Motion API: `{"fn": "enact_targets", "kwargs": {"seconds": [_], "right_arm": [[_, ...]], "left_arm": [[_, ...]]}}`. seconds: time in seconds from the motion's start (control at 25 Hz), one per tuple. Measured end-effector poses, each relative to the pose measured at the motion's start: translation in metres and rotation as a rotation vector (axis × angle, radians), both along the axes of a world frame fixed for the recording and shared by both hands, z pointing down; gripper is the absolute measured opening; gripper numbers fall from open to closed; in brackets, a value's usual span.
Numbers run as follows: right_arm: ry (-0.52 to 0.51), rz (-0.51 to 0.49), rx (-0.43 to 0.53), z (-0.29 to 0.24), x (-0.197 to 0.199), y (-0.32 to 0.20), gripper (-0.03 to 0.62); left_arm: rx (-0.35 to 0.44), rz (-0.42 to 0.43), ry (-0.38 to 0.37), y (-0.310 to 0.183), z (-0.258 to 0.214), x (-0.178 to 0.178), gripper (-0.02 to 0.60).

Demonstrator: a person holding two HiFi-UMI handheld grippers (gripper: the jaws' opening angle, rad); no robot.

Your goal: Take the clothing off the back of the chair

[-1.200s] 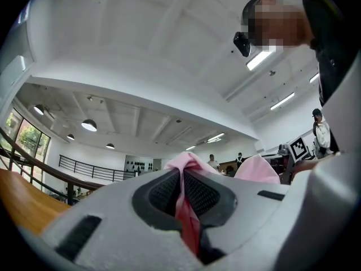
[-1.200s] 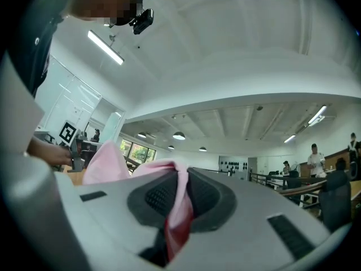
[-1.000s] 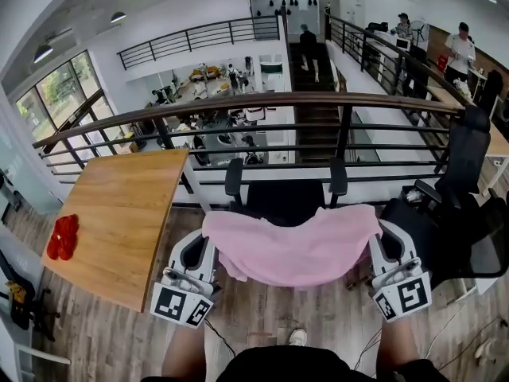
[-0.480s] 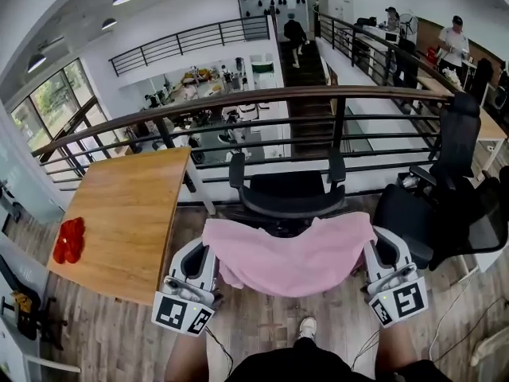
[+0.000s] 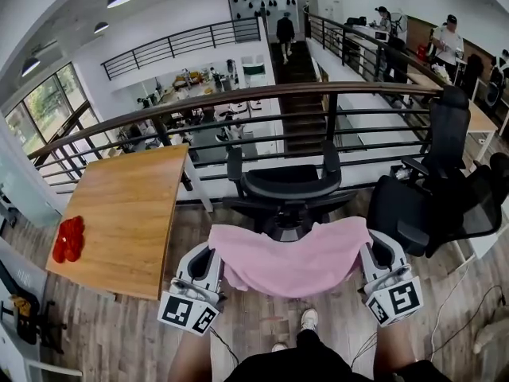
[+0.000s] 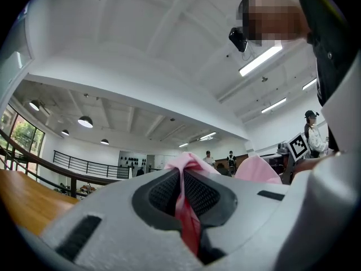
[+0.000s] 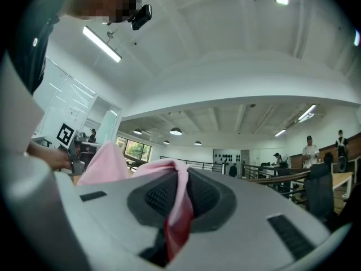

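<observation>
Left tool (image 5: pixel 208 258): jaws closed tight on one end of the pink garment (image 5: pixel 290 257); in the left gripper view a thin fold of fabric runs up between the ribbed pads (image 6: pixel 162 193) and bunches above them. Right tool (image 5: pixel 375 253): jaws likewise clamped on the garment's other end; a slightly thicker fold is pinched between its pads (image 7: pixel 202 197). Both tools point away from the person, side by side and well apart.

Garment: long axis left to right across the head view, stretched from one tool to the other; the upper edge dips at the middle; the body sags in a shallow curve below the line of the tools; it hangs in the air above the wood floor (image 5: pixel 262 313), in front of the person's shoe (image 5: pixel 308 319).

Chair (image 5: pixel 282 185): black, with two armrests, just beyond the garment; the garment is clear of the chair's back, on the person's side, and its upper edge overlaps the chair's base in the head view.

Surroundings: table (image 5: pixel 119 213) at the left, with a red object (image 5: pixel 65 239) near its far-left edge; railing (image 5: pixel 238 102) behind the chair; second chair (image 5: pixel 429 205) at the right.
</observation>
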State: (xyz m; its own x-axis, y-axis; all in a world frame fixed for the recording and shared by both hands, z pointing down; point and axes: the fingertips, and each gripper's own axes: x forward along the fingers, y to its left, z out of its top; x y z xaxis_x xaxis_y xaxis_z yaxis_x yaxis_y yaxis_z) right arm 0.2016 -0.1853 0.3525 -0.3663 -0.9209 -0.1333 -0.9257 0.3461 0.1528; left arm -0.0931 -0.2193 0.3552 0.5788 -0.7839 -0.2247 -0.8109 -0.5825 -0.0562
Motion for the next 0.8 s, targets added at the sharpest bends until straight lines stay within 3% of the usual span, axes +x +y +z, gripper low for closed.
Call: {"fn": "enact_targets", "kwargs": {"seconds": [0.4, 0.6, 0.8], "right_arm": [[0.027, 0.026, -0.089, 0.039, -0.008, 0.022, 0.038], [0.02, 0.015, -0.134, 0.059, -0.008, 0.023, 0.038], [-0.008, 0.009, -0.165, 0.072, 0.007, 0.022, 0.038]], "left_arm": [[-0.077, 0.017, -0.036, 0.026, 0.039, -0.003, 0.026], [-0.109, 0.014, -0.067, 0.034, 0.057, 0.008, 0.026], [-0.162, 0.028, -0.045, 0.037, 0.08, 0.029, 0.027]]}}
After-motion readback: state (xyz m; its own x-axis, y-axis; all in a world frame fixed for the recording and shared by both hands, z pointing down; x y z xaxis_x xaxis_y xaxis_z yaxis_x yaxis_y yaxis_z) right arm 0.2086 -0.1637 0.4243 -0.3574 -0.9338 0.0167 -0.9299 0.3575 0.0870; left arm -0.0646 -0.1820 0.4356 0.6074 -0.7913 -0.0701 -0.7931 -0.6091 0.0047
